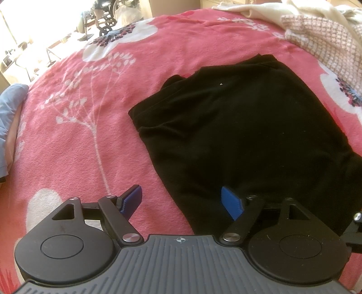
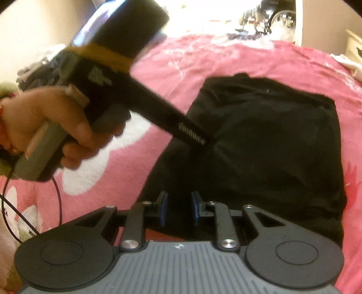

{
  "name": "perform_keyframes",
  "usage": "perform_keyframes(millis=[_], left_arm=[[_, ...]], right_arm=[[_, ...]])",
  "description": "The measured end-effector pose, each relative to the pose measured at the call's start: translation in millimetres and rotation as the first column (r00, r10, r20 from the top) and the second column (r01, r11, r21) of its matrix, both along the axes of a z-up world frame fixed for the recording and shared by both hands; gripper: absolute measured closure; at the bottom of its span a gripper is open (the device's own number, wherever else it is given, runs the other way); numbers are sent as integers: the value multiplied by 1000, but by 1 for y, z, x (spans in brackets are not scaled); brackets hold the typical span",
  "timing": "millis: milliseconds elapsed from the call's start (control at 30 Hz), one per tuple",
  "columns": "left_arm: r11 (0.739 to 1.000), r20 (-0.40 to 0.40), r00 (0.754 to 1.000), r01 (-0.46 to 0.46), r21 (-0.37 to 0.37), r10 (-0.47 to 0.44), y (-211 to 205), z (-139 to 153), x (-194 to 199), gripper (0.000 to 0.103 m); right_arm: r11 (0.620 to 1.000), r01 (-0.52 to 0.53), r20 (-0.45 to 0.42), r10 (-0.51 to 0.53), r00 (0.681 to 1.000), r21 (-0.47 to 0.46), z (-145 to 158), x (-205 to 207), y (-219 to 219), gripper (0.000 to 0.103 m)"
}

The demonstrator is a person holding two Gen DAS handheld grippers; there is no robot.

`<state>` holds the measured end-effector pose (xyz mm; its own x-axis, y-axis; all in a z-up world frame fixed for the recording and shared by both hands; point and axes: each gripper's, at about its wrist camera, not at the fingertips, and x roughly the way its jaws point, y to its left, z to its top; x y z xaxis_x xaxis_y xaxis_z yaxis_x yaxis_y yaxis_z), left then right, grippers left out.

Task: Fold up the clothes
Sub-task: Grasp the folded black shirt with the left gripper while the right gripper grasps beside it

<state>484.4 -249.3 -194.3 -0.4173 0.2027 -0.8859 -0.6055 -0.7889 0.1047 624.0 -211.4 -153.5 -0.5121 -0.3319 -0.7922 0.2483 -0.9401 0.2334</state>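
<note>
A black garment (image 1: 237, 126) lies folded flat on the pink flowered blanket (image 1: 90, 140). My left gripper (image 1: 182, 200) hangs over the garment's near left edge, open wide. Its left pad is over the blanket and its right pad is over the black cloth, with nothing pinched. In the right wrist view the same garment (image 2: 271, 147) fills the middle. My right gripper (image 2: 179, 208) is over its near edge with only a narrow gap between the blue pads. Black cloth shows behind the gap, and no fold rises into it. A hand (image 2: 56, 117) holds the left tool, whose dark fingers reach over the garment.
A cream cloth (image 1: 282, 11) and a pink checked garment (image 1: 321, 40) are piled at the blanket's far right. Light blue fabric (image 1: 9, 108) lies at the left edge. A black cable (image 2: 59, 199) trails from the left tool. Furniture (image 1: 106, 20) stands beyond the bed.
</note>
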Motion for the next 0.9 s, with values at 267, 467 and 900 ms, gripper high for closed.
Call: perform_keyframes(millis=[267, 467, 900], left_arm=[[1000, 11, 1000, -11, 18, 11, -2, -1, -2, 24], [979, 102, 992, -96, 179, 78, -34, -4, -22, 24], [880, 196, 980, -110, 461, 20, -68, -26, -58, 21]], right_arm=[[995, -78, 28, 80, 996, -61, -11, 10, -18, 79], [973, 65, -64, -80, 995, -220, 23, -4, 47, 79], [761, 483, 175, -455, 873, -432, -44, -54, 219, 49]])
